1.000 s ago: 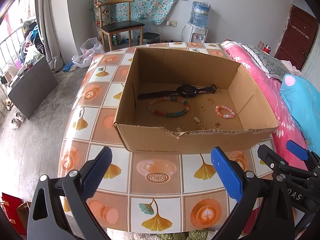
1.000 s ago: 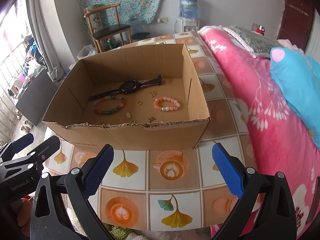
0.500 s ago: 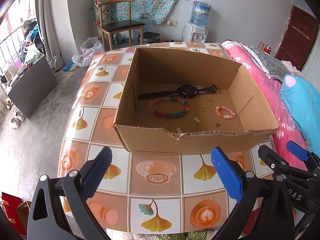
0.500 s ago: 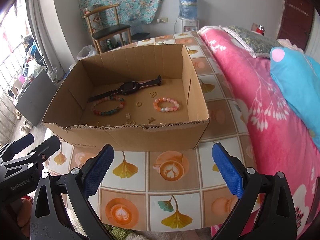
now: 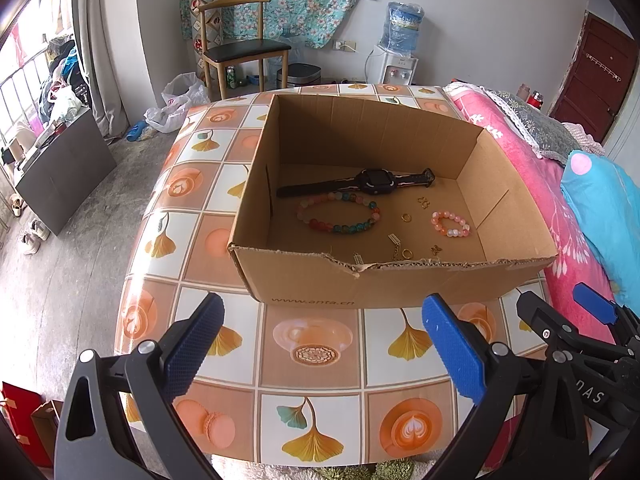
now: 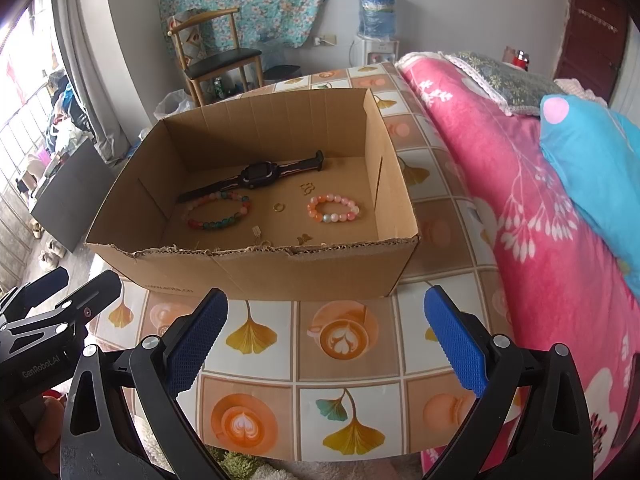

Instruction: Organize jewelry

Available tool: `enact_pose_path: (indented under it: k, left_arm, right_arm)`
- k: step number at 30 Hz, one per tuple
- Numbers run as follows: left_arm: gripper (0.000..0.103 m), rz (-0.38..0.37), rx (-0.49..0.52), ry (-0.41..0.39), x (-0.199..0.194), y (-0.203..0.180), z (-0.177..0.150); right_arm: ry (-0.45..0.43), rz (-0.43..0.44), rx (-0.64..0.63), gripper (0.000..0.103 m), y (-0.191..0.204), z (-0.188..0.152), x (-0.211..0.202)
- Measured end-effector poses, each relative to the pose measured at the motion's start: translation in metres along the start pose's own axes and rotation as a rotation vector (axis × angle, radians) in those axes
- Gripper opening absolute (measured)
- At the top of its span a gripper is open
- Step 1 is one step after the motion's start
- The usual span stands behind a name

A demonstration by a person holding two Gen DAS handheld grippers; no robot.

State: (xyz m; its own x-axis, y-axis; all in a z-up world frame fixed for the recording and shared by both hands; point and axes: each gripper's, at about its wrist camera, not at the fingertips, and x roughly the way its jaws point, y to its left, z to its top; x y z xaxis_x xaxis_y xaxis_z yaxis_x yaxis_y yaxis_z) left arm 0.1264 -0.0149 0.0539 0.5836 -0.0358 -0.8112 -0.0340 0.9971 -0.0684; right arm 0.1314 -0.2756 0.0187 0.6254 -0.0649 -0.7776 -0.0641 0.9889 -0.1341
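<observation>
An open cardboard box [image 5: 304,284] [image 6: 256,276] stands on the tiled table. Inside lie a black watch [image 5: 374,180] [image 6: 258,174], a multicoloured bead bracelet [image 5: 340,226] [image 6: 218,222], a pink bead bracelet [image 5: 450,224] [image 6: 332,208], a gold ring [image 5: 407,217] [image 6: 278,207] and small gold pieces [image 5: 400,250] [image 6: 304,237] near the front wall. My left gripper [image 5: 320,344] is open and empty in front of the box. My right gripper [image 6: 326,336] is open and empty, also in front of the box.
The table [image 5: 316,344] has an orange patterned cloth. A bed with a pink blanket [image 6: 532,216] and a blue pillow [image 6: 596,152] lies to the right. A wooden chair [image 5: 240,52] and a water dispenser [image 5: 396,64] stand at the far wall.
</observation>
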Motion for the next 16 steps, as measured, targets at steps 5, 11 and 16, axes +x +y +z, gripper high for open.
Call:
enact_pose_path:
  k: [5,11,16]
  left_arm:
    - [0.097,-0.001,0.001,0.001,0.0002,0.0009,0.0004]
    - [0.097,-0.001,-0.002,-0.003,0.0002,0.0009,0.0001]
    - [0.097,0.001,-0.015,0.005,0.0005,0.0007,-0.0014]
  right_arm:
    - [0.0,-0.001,-0.001,0.095,-0.0004,0.0005,0.0]
    - [0.001,-0.001,0.002,0.095,-0.0004,0.0004,0.0001]
    - [0.004,-0.003,0.005,0.095,-0.0016,0.0018,0.0003]
